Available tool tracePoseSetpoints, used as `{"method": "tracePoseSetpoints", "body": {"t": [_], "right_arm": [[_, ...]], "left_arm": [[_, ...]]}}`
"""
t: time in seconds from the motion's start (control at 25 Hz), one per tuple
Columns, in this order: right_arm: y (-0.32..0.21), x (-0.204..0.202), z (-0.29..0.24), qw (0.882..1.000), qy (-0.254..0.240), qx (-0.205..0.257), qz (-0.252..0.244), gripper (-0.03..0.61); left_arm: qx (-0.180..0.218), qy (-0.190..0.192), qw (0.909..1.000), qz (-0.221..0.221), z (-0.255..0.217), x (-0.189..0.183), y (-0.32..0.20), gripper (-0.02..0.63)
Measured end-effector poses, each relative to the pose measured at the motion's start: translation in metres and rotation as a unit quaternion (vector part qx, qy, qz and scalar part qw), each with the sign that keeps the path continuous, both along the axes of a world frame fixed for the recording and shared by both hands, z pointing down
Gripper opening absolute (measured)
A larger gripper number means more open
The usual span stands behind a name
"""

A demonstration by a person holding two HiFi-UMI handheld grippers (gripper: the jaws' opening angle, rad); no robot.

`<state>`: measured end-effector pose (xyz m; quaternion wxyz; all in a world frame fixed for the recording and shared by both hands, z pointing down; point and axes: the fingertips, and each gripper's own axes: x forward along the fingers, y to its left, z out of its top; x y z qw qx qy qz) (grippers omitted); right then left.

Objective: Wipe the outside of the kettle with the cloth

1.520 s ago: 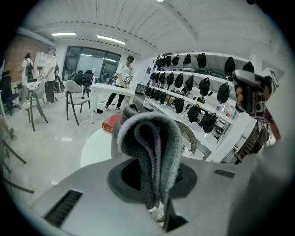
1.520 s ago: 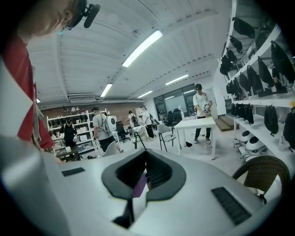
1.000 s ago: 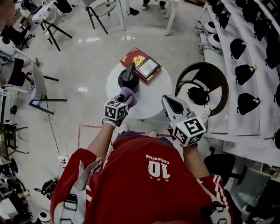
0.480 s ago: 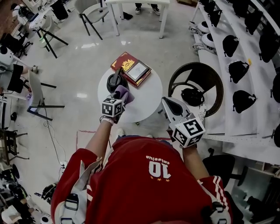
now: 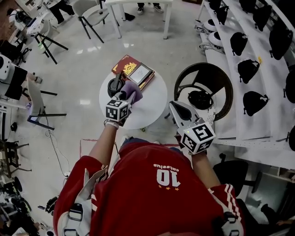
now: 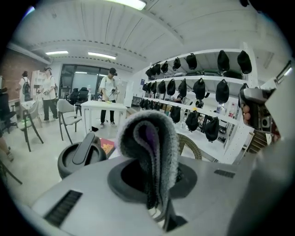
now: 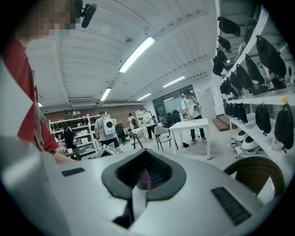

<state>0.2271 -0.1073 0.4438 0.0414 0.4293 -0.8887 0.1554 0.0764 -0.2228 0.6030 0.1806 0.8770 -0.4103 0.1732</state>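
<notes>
A black kettle (image 5: 115,85) stands on the left part of a small round white table (image 5: 154,103). Its lid and handle also show in the left gripper view as the kettle (image 6: 79,156), low on the left. My left gripper (image 5: 125,96) is shut on a purple-grey cloth (image 5: 131,91), which lies against the kettle's right side. The cloth (image 6: 150,143) stands up in a fold from the left gripper (image 6: 153,182). My right gripper (image 5: 177,108) hangs off the table's right edge, shut and holding nothing; the right gripper (image 7: 144,171) shows its jaws together.
A red book with a grey framed thing on it (image 5: 134,70) lies at the table's far edge behind the kettle. A dark round wicker chair (image 5: 205,87) stands right of the table. Shelves of black bags (image 5: 251,99) run along the right. Chairs and a white table (image 5: 99,14) stand farther off.
The left gripper and cloth have gone from the kettle's near side round to its right side. The head view has shifted; the right gripper has held still.
</notes>
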Motion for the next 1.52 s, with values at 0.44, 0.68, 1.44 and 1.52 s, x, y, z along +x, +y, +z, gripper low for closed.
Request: {"method": "tracePoseSetpoints", "body": {"t": [0.44, 0.68, 1.44, 1.52], "right_arm": [[0.013, -0.054, -0.004, 1.000, 0.014, -0.001, -0.020, 0.017], [0.004, -0.094, -0.019, 0.999, 0.027, 0.004, -0.022, 0.017], [-0.021, -0.190, -0.011, 0.998, 0.031, -0.015, 0.060, 0.017], [-0.023, -0.192, -0.010, 0.996, 0.030, -0.018, 0.077, 0.017]], "left_arm": [[0.099, -0.013, 0.9950, 0.004, -0.082, -0.073, -0.006, 0.044], [0.117, -0.035, 0.9926, 0.001, -0.099, -0.131, -0.004, 0.044], [0.113, -0.075, 0.9834, 0.120, -0.079, -0.208, -0.054, 0.044], [0.111, -0.086, 0.9794, 0.145, -0.071, -0.204, -0.061, 0.044]]}}
